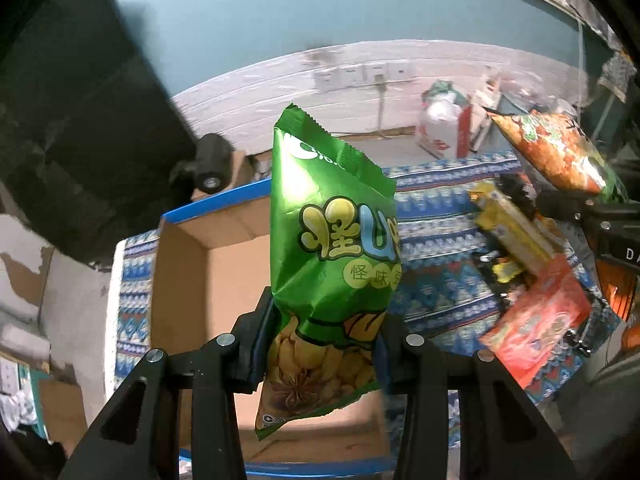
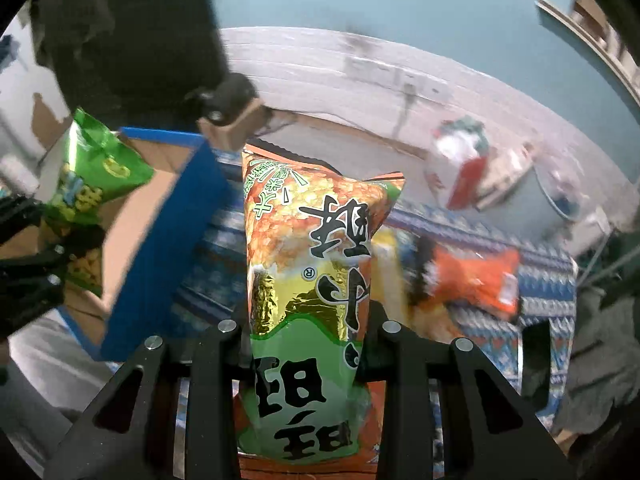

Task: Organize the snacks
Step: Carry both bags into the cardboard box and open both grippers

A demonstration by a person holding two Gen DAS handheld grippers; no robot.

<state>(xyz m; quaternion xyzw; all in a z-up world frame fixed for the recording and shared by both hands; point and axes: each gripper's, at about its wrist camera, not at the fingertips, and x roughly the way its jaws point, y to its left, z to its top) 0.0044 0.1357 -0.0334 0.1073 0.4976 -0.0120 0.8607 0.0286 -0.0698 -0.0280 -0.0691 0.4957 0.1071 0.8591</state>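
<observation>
Two claws each clamp a snack bag. From its own camera, the left gripper [image 1: 324,344] is closed on a green bag [image 1: 332,248] held upright above the open cardboard box [image 1: 192,272]. At 3 o'clock lie a yellow packet [image 1: 516,228] and a red packet [image 1: 536,324] on the patterned cloth [image 1: 440,292]. From its own camera, the right gripper [image 2: 306,344] is closed on an orange bag [image 2: 312,280], with the box at 9 o'clock.

Green snack bag [image 1: 332,248] upright over the open cardboard box [image 1: 192,280]; orange-green bag [image 2: 316,280] upright too, probably above the table.
</observation>
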